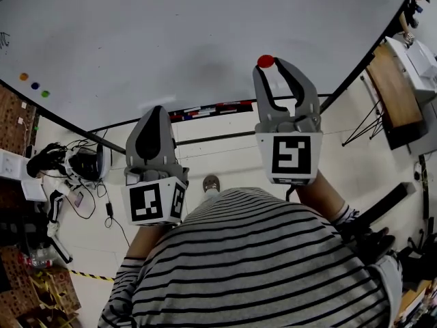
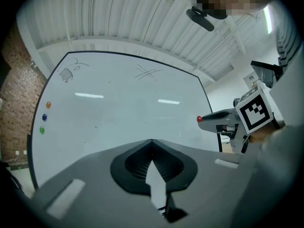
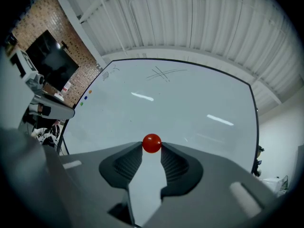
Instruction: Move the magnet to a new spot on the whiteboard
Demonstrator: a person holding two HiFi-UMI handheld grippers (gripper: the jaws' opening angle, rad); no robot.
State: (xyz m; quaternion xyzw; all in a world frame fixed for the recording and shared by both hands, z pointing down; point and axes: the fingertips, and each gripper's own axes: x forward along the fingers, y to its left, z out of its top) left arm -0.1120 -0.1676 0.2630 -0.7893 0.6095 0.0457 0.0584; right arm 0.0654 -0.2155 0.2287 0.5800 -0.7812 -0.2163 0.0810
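- Pinched at the very tips of the right gripper (image 3: 152,149): the red magnet (image 3: 151,143), with a pad pressed against each side and the jaws kept partly apart by its width.
- Straight ahead of that claw and filling its view: the whiteboard (image 3: 190,99), with faint scribbles high above the tips.
- Impossible to tell whether the red magnet is touching the board or held just off it.
- Closed tip to tip with nothing between: the left gripper (image 2: 152,144), lower than the right claw and well apart from it in the head view.
- Off to the right of the left claw: the right gripper again, seen side-on with the red magnet at its nose.
- Far to the left of the left claw, near the board's edge: an orange magnet (image 2: 48,105), a blue magnet (image 2: 44,118) and a green magnet (image 2: 42,130), stacked in a short column.
- Between the two claws in the head view, along the board's lower edge: a marker tray (image 1: 212,108).
- Behind both claws, nearest the camera: a striped shirt (image 1: 259,265).
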